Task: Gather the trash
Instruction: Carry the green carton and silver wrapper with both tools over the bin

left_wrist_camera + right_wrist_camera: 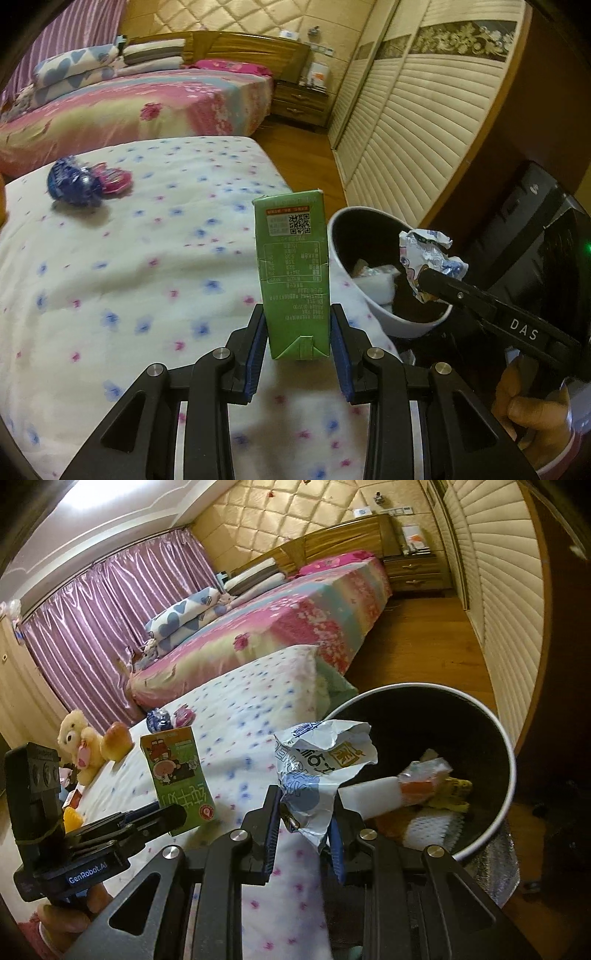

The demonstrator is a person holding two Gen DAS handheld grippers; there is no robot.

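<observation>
Left wrist view: the left tool (pixel 299 339) is closed on a green carton (pixel 291 273), pads pressed on its two narrow sides near the lower end. The carton stands upright, long axis pointing away from the tool. The bin (pixel 373 295), white outside and dark inside, sits just right of the carton at the edge of the bed (pixel 129 258), its rim close to the carton's right face. The right tool (pixel 424 275) reaches in from the right of the bin and pinches a crumpled wrapper (pixel 430 254) over the bin's far-right rim. Well left of the bin, on the bed, lie a blue wrapper (pixel 74 182) and a pink wrapper (pixel 114 181), touching each other.

Right wrist view: the right tool (pixel 304 819) is closed on the crumpled wrapper (pixel 321 768), which fans out upward and rightward. The bin (pixel 495 819) opening is just right of and beyond the wrapper; the wrapper's upper edge overlaps the near-left rim. Trash already lies inside. The left tool (pixel 159 818) with the green carton (pixel 177 775) is left of the bin, farther from it than the right tool. Nothing seems to block either drop; the right tool is nearer and likely releases first. A teddy bear (pixel 83 746) sits far left of the bin.
</observation>
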